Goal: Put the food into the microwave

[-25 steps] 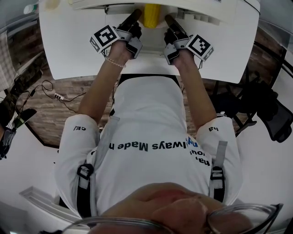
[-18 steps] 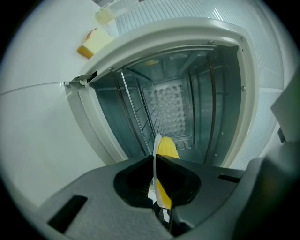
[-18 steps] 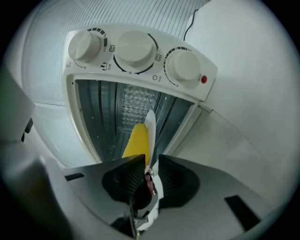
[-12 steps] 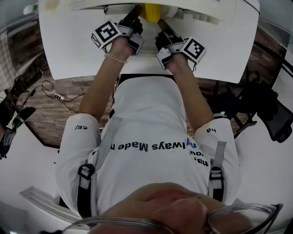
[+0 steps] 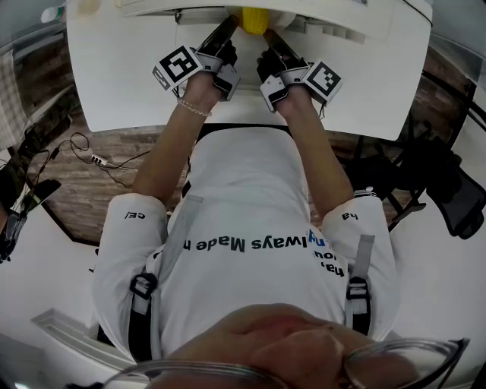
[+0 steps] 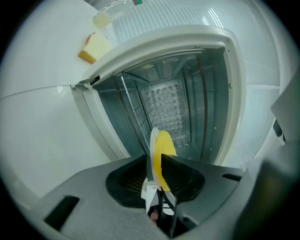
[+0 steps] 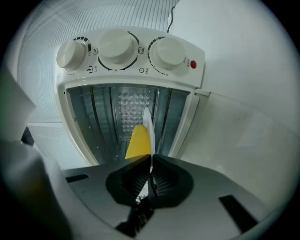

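At the open front of the microwave (image 7: 126, 70), the yellow food (image 5: 254, 19) lies on a thin white plate (image 6: 153, 140), which both gripper views show from the edge. From the head view only a part of the food shows, between the two grippers, and its far end is hidden by the white front edge of the microwave. How deep it reaches into the cavity I cannot tell.

The left gripper (image 6: 154, 161) is clamped on the plate's rim, with its dark ribbed jaws pressing on the rim from both sides and the food just beyond them. The right gripper (image 7: 151, 161) pinches the opposite rim in the same way, its jaws nearly together on the thin edge.

Behind the food is the grey cavity, with wire rails on its side walls and a dimpled back wall. Above the opening are three white knobs (image 7: 115, 44) and a small red lamp (image 7: 193, 64).

The microwave stands on a white table (image 5: 121, 68). On this table, beside the microwave, is a small yellow wedge (image 6: 96, 47) with an orange edge.
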